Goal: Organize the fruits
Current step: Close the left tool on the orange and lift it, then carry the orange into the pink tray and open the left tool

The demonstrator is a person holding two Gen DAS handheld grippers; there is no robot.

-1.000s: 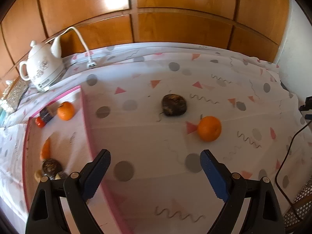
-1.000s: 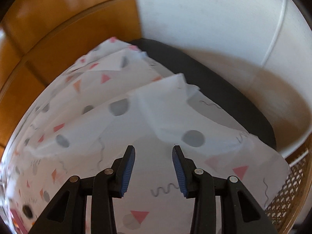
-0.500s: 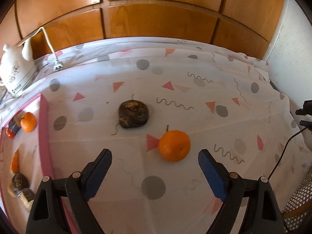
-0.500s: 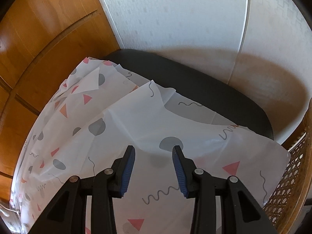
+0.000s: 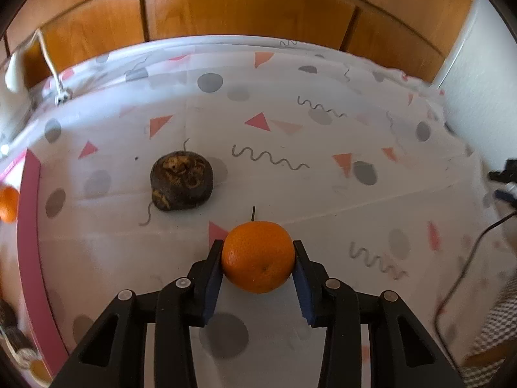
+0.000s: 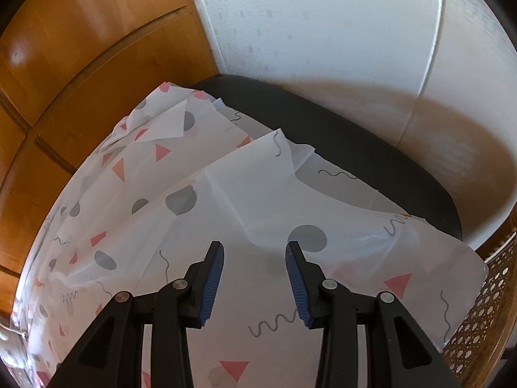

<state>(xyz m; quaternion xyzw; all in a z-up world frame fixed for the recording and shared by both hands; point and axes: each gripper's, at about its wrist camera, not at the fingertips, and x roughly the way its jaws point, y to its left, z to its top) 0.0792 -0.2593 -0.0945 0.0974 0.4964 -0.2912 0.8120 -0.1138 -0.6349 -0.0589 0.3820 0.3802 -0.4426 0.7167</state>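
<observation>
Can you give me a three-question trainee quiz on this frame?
1. What sits between the pads of the left gripper?
2. True or false: the right gripper holds a fruit.
3. The dark lumpy fruit lies: A) touching the orange; B) apart from it, farther from the camera; C) inside the pink-edged tray.

Key: 1. The orange, with the jaws closing on it. 2. False; nothing is between its jaws. 3. B.

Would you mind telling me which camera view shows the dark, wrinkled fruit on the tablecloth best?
The left wrist view shows it best: the dark wrinkled fruit sits in plain sight on the tablecloth, beyond the orange between the left gripper's closing jaws. The right wrist view shows none of it, only tablecloth and wall.
</observation>
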